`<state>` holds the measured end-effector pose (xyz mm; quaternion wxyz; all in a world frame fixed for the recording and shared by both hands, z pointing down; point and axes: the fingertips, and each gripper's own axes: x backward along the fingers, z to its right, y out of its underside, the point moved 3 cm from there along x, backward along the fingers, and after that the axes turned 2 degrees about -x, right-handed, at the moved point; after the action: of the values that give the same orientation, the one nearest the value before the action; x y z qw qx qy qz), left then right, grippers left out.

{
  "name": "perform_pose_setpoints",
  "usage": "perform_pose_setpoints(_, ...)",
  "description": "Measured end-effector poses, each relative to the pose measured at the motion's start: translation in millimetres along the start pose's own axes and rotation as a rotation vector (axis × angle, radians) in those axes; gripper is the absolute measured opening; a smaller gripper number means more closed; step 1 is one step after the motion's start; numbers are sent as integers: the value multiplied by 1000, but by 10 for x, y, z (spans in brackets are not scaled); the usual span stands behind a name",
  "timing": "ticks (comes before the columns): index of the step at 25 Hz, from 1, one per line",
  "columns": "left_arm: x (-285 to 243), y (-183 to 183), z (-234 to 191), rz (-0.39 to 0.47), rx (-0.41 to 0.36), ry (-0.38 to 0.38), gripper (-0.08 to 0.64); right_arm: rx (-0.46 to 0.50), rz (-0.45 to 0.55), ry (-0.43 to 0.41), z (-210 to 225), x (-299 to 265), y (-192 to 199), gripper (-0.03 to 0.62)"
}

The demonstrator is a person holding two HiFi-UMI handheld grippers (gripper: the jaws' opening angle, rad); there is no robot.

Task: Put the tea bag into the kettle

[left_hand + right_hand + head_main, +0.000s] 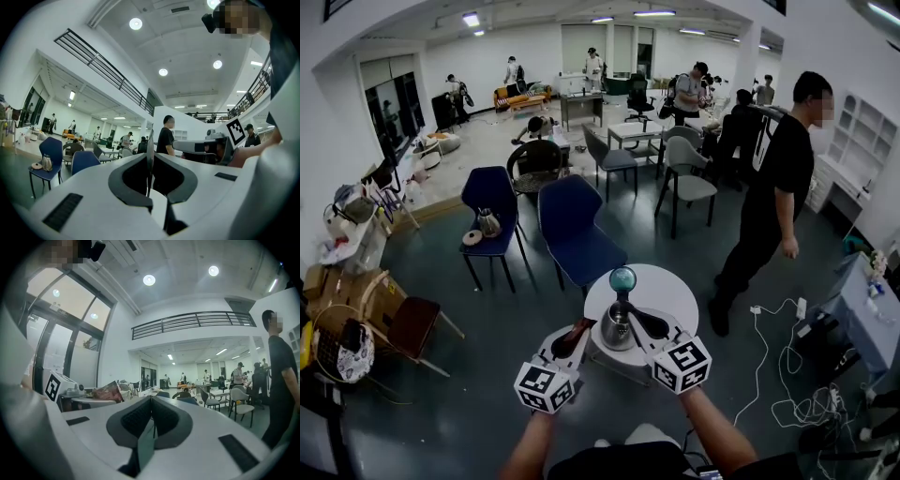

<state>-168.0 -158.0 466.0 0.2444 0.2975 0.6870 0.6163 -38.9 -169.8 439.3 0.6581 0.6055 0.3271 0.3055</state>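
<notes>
- Left gripper (583, 329) is clamped shut on the tea bag packet (575, 338), a flat reddish-brown thing. In the left gripper view it's edge-on, just a thin line sticking up out of the closed jaws.
- Right gripper (637, 317) is closed too, pinching a thin greenish slip (146, 444) that hangs down between the pads. Can't tell what that slip actually is.
- Both grippers are held up over the near edge of the small round white table (664, 286), tips angled in toward each other, with the kettle (615, 334) right between them.
- The kettle is a shiny metal one sitting on the table, with a teal ball (622, 278) poking up above it.
- The packet is in the air just left of the kettle, not in it.
- Beyond the table there's a blue chair (577, 232), and a person in black (776, 192) stands off to the right.
</notes>
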Motion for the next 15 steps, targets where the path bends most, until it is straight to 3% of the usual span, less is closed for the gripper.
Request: perform_pose_setpoints(15,-196,6,5,24,40,17,32,26,-12,-3,145,-72,-11,17)
